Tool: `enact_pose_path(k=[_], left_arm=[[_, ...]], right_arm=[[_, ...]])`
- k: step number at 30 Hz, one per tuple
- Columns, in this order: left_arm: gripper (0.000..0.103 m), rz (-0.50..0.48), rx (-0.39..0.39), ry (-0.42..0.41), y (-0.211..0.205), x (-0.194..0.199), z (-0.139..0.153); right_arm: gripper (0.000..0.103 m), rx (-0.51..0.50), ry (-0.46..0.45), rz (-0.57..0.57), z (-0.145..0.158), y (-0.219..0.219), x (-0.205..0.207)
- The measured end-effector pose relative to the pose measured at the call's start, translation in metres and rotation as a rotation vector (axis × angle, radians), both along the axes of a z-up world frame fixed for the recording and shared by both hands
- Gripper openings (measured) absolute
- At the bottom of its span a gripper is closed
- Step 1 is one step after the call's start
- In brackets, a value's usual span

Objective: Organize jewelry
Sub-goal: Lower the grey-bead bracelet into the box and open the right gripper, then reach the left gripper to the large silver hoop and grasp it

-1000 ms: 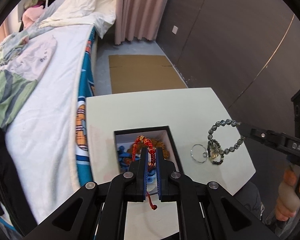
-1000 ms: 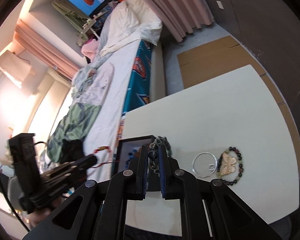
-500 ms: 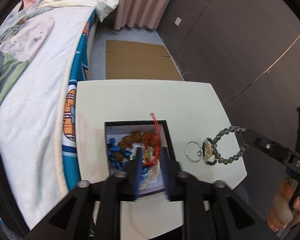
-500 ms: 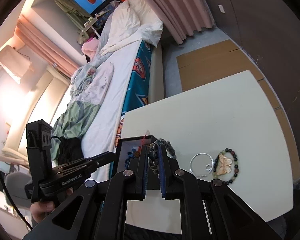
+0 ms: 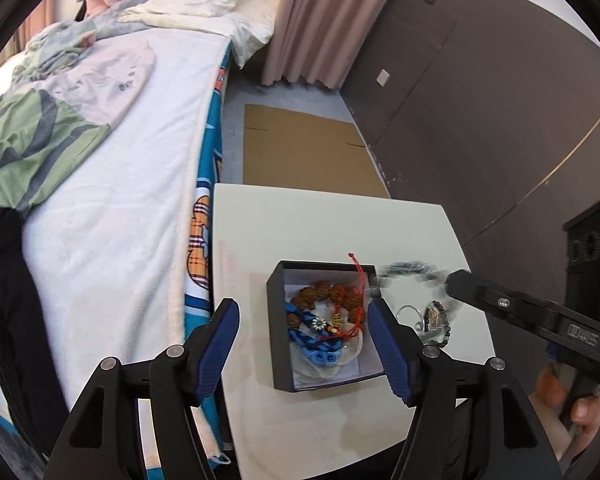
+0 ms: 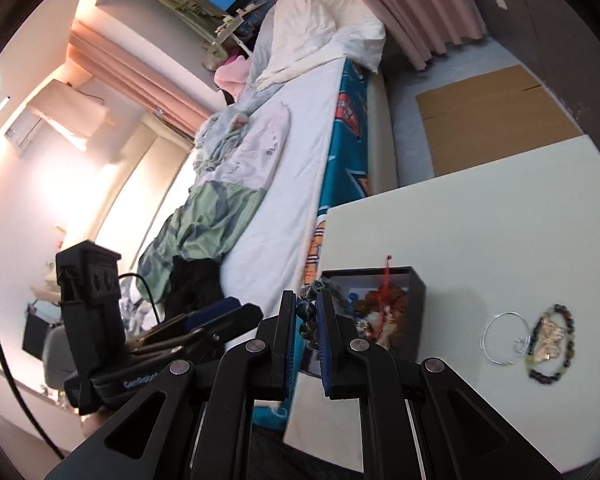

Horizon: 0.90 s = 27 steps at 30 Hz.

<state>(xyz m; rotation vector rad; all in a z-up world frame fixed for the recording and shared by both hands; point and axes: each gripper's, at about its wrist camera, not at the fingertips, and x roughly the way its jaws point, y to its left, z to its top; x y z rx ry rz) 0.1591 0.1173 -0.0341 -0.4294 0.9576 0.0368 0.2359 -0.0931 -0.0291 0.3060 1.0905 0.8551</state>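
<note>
1. The left gripper (image 5: 302, 320) was seen with its blue-padded fingers (image 5: 220, 344) spread wide and nothing held between them.
2. The fingers were poised above the near part of the box (image 5: 278, 332), one on either side of it.
3. The box, black with a white lining, was set on the white table (image 5: 320, 224), close to the table's edge by the bed (image 5: 112, 208).
4. Inside the box, a blue bracelet (image 5: 312, 340), a brown bead bracelet (image 5: 324, 294) and a red cord bracelet (image 5: 358, 292) were piled together; the end of the red cord was draped over the far wall of the box.
5. The right gripper (image 6: 306, 320) was closed narrowly on a grey bead bracelet (image 5: 410, 270), which was blurred in the left view and was held in the air just beyond the far right corner of the box.
6. On the table to the right of the box, a silver ring (image 6: 504, 338) was lying just beside a dark bead bracelet (image 6: 568, 344), with a pale butterfly pendant (image 6: 550, 340) resting inside that bracelet's loop.
7. Beyond the table, flat cardboard (image 5: 304, 152) was spread on the floor, and pink curtains (image 5: 320, 20) were hung at the far end.
</note>
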Motion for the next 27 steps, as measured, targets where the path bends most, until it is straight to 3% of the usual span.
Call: enact_pose_path(k=[3, 6, 10, 27], left_arm=[[0.068, -0.002, 0.002, -0.002, 0.000, -0.003, -0.001], [0.068, -0.014, 0.007, 0.001, -0.002, -0.003, -0.002], [0.068, -0.030, 0.000, 0.007, -0.010, 0.002, -0.005], [0.068, -0.219, 0.040, -0.002, -0.099, 0.032, -0.007]], right_arm=[[0.042, -0.046, 0.037, -0.071, -0.014, -0.007, 0.006], [0.049, -0.042, 0.053, -0.081, -0.020, -0.019, 0.004], [0.066, -0.056, 0.043, -0.102, -0.020, -0.035, 0.001], [0.068, -0.102, 0.055, -0.268, -0.033, -0.137, 0.007]])
